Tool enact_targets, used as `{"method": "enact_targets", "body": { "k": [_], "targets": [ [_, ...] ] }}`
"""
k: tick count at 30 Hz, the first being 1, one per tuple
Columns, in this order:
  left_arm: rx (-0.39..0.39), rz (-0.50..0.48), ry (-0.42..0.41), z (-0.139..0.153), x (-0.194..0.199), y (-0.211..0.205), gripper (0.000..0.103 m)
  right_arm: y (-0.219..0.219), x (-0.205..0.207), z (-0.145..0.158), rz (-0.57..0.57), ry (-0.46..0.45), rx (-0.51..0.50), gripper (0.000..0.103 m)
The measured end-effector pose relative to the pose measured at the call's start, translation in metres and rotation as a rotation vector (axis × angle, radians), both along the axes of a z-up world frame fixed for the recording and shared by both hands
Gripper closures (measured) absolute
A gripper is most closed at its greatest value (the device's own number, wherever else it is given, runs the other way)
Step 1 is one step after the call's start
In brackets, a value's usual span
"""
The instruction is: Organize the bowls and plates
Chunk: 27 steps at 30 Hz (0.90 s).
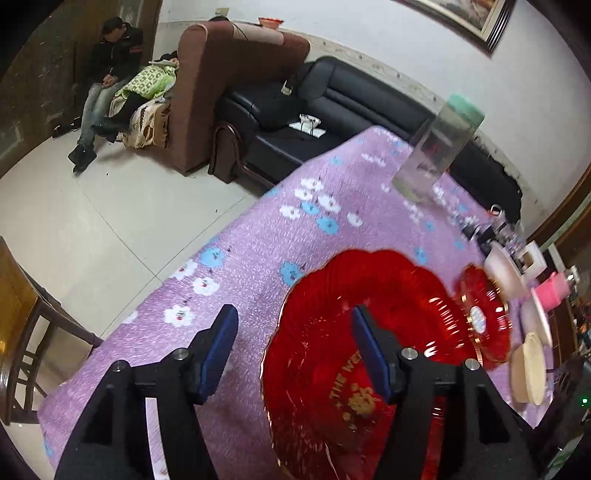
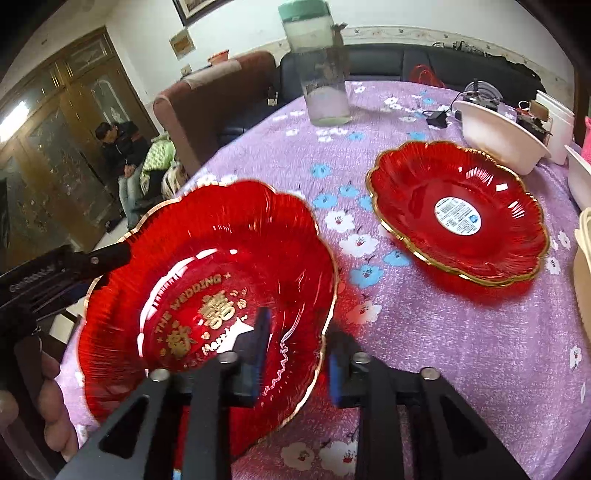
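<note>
A: Red wedding plate (image 2: 207, 280) sits tilted between right gripper (image 2: 297, 354) jaws, parted, rim unclamped; left gripper (image 1: 295, 350) spread beside it, empty.
B: Risk: plate slides off table edge; second red plate (image 2: 458, 214) ahead-right.

White walls (image 1: 369, 33) carry a patterned border strip low down and 1 framed picture (image 1: 476, 14). The floor (image 1: 92, 206) is pale tile. A brown armchair (image 1: 221, 92) stands just beside a black leather sofa (image 1: 314, 110) along the wall. A dark carved wooden cabinet (image 2: 55, 147) occupies the adjoining wall. A wooden chair (image 1: 22, 332) stands beside the purple floral tablecloth (image 1: 277, 240).
</note>
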<state>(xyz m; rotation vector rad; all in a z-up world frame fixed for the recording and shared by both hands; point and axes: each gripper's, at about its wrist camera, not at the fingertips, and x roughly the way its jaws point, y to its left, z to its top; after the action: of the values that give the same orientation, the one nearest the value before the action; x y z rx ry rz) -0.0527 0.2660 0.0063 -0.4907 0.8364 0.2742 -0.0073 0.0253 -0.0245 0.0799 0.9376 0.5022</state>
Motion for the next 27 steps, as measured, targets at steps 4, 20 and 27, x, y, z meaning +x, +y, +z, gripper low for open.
{"method": "enact_targets", "body": {
  "k": [4,20,27],
  "targets": [
    [0.014,0.017,-0.045,0.022,-0.015,-0.003,0.03,-0.02,-0.012,0.016,-0.01,-0.039,0.025,0.064],
    [0.032,-0.289,-0.01,0.058,0.07,-0.114,0.025,-0.14,0.048,-0.006,-0.318,0.123,0.156,0.064],
    [0.086,-0.415,0.086,0.042,0.155,-0.164,0.025,-0.139,0.067,-0.01,-0.361,0.157,0.177,0.064]
  ]
}}
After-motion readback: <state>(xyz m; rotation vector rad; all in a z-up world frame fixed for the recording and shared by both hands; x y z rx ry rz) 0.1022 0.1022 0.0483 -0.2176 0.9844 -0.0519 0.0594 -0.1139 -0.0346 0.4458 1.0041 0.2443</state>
